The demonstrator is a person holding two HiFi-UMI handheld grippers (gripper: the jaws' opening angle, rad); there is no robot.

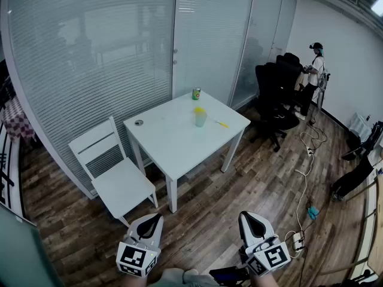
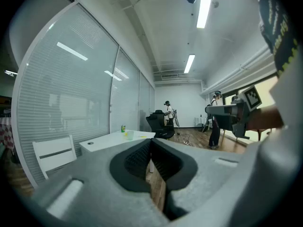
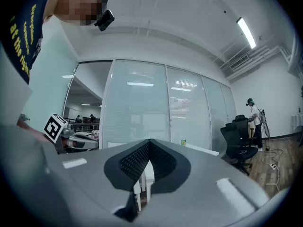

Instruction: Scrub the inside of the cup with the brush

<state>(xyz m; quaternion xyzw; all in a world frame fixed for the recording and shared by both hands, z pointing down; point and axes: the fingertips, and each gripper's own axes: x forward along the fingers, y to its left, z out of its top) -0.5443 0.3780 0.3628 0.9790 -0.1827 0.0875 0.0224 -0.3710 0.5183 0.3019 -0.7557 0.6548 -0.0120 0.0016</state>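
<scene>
Two grippers sit low at the near edge of the head view, the left gripper (image 1: pixel 151 225) and the right gripper (image 1: pixel 256 223) side by side close to the person's body. Each one's own view shows its dark ribbed pads pressed together with nothing between them. That fits where the person stands, well apart from the work, with nothing yet within reach to hold.

The cup (image 1: pixel 200 119), pale and translucent, stands upright on the far right part of the white table (image 1: pixel 173 142), its mouth facing up so a brush can go straight in. Something yellow sits at its rim; whether that is part of the brush is too small to tell. A thin yellow thing (image 1: pixel 222 124) lies flat on the table just right of the cup and is likely the brush, placed handy to it. A green can (image 1: pixel 195 94) stands beyond the cup near the far corner, and a small round object (image 1: pixel 139 122) lies well apart at the left edge.

A white chair (image 1: pixel 114 166) stands at the table's left side, leaving the near edge free for the approach. The scrubbing has not begun; I judge the first need is to walk up and open both tools.
</scene>
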